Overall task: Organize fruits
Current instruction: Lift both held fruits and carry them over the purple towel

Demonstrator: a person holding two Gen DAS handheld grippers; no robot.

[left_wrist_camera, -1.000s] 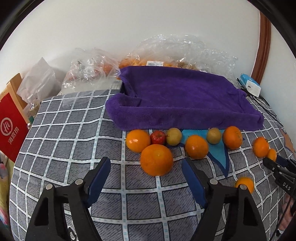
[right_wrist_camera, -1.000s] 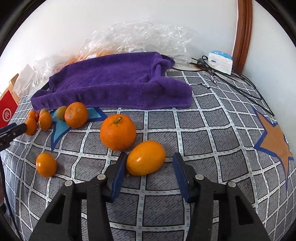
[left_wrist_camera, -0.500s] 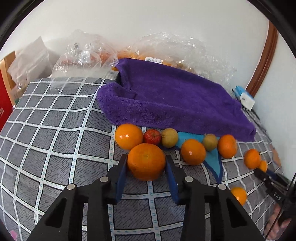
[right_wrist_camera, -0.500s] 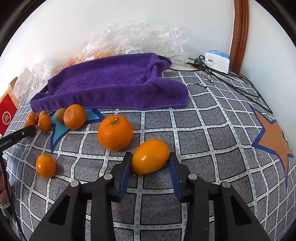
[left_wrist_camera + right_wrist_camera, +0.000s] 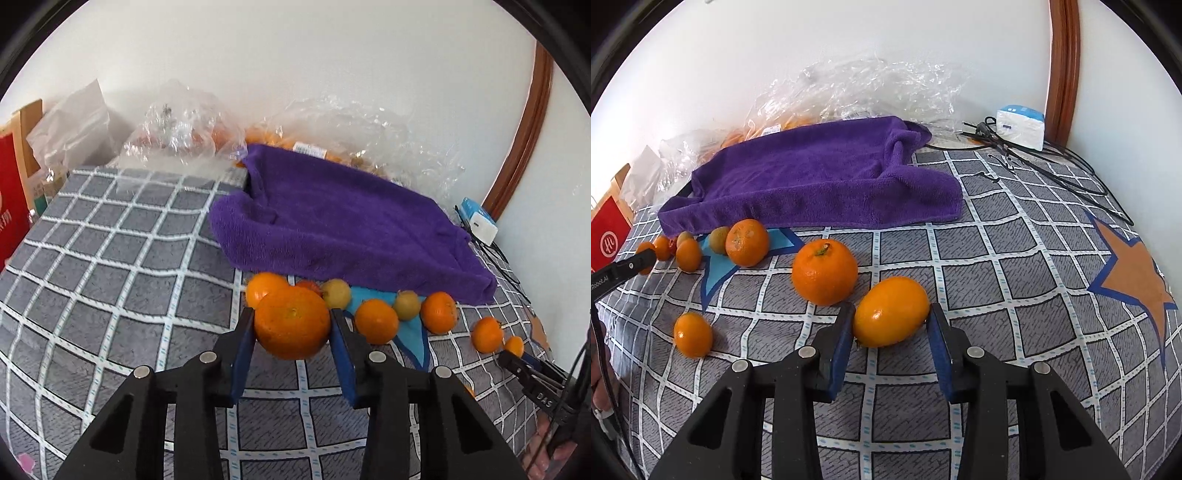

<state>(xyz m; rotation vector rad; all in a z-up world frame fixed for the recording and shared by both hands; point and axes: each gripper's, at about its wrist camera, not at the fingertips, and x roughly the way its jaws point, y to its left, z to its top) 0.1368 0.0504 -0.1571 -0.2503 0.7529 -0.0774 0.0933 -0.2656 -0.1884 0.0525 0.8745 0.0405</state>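
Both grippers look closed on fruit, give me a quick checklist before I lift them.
1. Left gripper shut on the big orange: ok, pads press both sides.
2. Right gripper shut on the oval orange: ok.
3. Big orange clear of its neighbours: not ok, an orange sits right behind it.
4. Oval orange clear of the stemmed orange: cannot tell, they sit very close.
5. Towel free as a drop spot: ok, nothing on it.
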